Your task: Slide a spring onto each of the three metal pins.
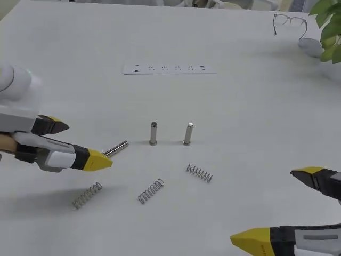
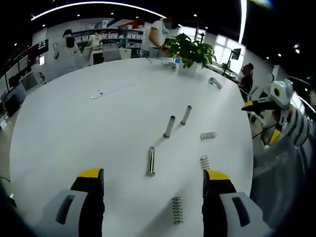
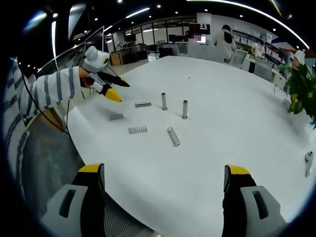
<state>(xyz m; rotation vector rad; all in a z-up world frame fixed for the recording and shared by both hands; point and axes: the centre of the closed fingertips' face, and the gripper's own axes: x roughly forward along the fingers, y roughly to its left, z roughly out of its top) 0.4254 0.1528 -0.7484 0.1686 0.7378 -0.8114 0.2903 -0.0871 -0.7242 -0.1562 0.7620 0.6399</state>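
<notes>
Two metal pins stand upright mid-table, one [image 1: 153,133] left of the other [image 1: 188,134]. A third pin [image 1: 115,148] lies on its side just right of my left gripper [image 1: 88,145], which is open with nothing between its jaws. Three springs lie loose in front of the pins: one at the left [image 1: 87,195], one in the middle [image 1: 151,191], one at the right [image 1: 199,173]. In the left gripper view the lying pin [image 2: 150,161] sits ahead between the jaws. My right gripper [image 1: 279,208] hangs open at the table's near right, well away from the springs [image 3: 173,136].
A white power strip [image 1: 169,69] lies beyond the pins. Glasses [image 1: 290,23] and a potted plant [image 1: 329,29] sit at the far right. People and office desks fill the background past the white table [image 1: 250,106].
</notes>
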